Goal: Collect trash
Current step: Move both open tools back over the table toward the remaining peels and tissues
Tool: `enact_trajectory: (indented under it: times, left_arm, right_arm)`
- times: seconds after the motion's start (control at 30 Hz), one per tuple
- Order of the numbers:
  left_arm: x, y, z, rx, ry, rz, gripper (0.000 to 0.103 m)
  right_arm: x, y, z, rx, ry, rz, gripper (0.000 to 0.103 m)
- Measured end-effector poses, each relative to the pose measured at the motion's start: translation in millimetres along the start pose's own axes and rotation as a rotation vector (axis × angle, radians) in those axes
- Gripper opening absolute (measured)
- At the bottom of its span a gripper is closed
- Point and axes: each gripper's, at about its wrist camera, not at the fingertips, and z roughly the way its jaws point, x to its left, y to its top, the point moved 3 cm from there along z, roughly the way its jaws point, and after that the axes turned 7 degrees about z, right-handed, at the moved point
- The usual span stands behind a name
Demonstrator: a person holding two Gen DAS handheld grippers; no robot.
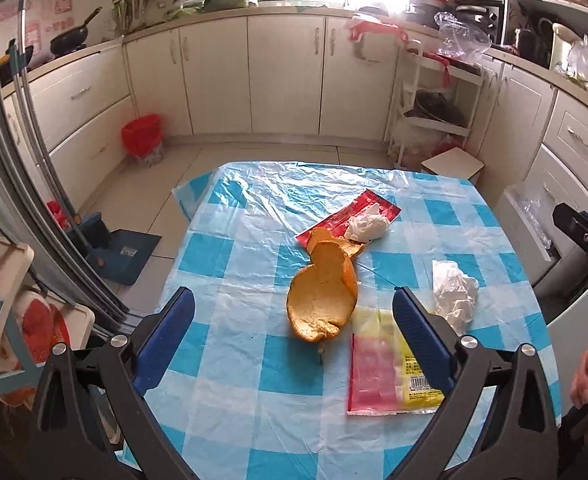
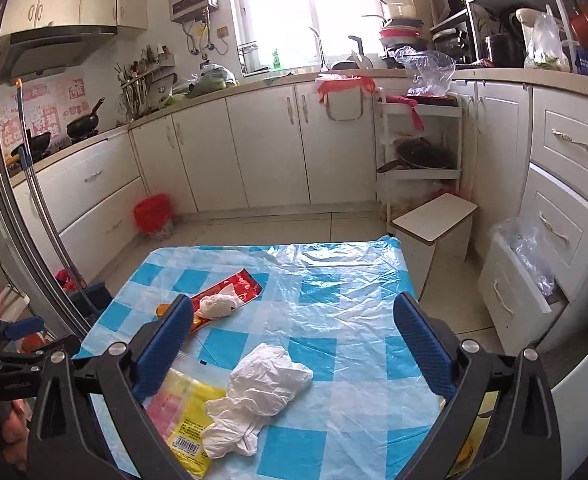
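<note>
While both grippers point(image 1: 294, 320) point(image 2: 294, 332) gape empty, curled orange peel point(image 1: 322, 300) and crumpled tissue point(image 2: 261, 392) rest on glossy checked plastic point(image 1: 253, 400).

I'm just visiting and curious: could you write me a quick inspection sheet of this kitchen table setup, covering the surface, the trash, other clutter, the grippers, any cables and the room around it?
Surface: table under a blue-and-white checked plastic cover, wrinkled.
Job's things: orange peel; red wrapper with a small crumpled tissue on it; larger crumpled tissue partly over a yellow-and-pink packet.
Clutter: nothing seen besides the trash.
Grippers: left gripper open, peel lying between its fingers, not pressed; right gripper open above the larger tissue.
Cables: nothing seen.
Surroundings: red bin on the floor by the cabinets; dustpan beside the table; white stool.
</note>
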Motion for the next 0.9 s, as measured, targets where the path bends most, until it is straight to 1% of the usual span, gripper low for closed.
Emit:
enact_trajectory:
  times: [0.03, 0.1, 0.2, 0.23, 0.33, 0.43, 0.5, 0.63, 0.7, 0.9]
  left_arm:
    - [2, 1, 4, 0.007, -0.016, -0.013, 0.095]
    - [5, 3, 5, -0.017, -0.044, -0.024, 0.095]
    - [6, 6, 2, -0.067, -0.017, 0.003, 0.095]
    - [6, 6, 1, -0.083, -0.02, -0.006, 0.095]
    - [9, 9, -3, -0.118, -0.06, -0.047, 0.095]
    - [16, 10, -7, -0.156, -0.043, -0.092, 0.095]
    - [19, 10, -4, -0.146, -0.047, -0.116, 0.095]
    - [17, 4, 11, -0.064, -0.065, -0.105, 0.095]
    - [16, 0, 17, -0.037, -0.075, -0.109, 0.095]
    - [12, -6, 22, -0.026, -0.061, -0.097, 0.095]
  right_arm:
    - [3, -1, 4, 0.001, -0.011, -0.007, 0.096]
    - [7, -2, 11, 0.011, -0.009, 0.004, 0.096]
    - [16, -6, 18, 0.029, 0.003, 0.01, 0.096]
    - [21, -7, 19, 0.029, 0.006, 0.001, 0.096]
    - [34, -9, 17, 0.012, 0.014, -0.031, 0.096]
    - [44, -9, 13, -0.013, 0.021, -0.059, 0.096]
    - [47, -9, 11, -0.027, 0.018, -0.076, 0.096]
    - [46, -6, 8, -0.034, 0.02, -0.078, 0.096]
    - [42, -5, 7, -0.034, 0.018, -0.07, 0.096]
    - [30, -2, 4, -0.027, 0.008, -0.037, 0.096]
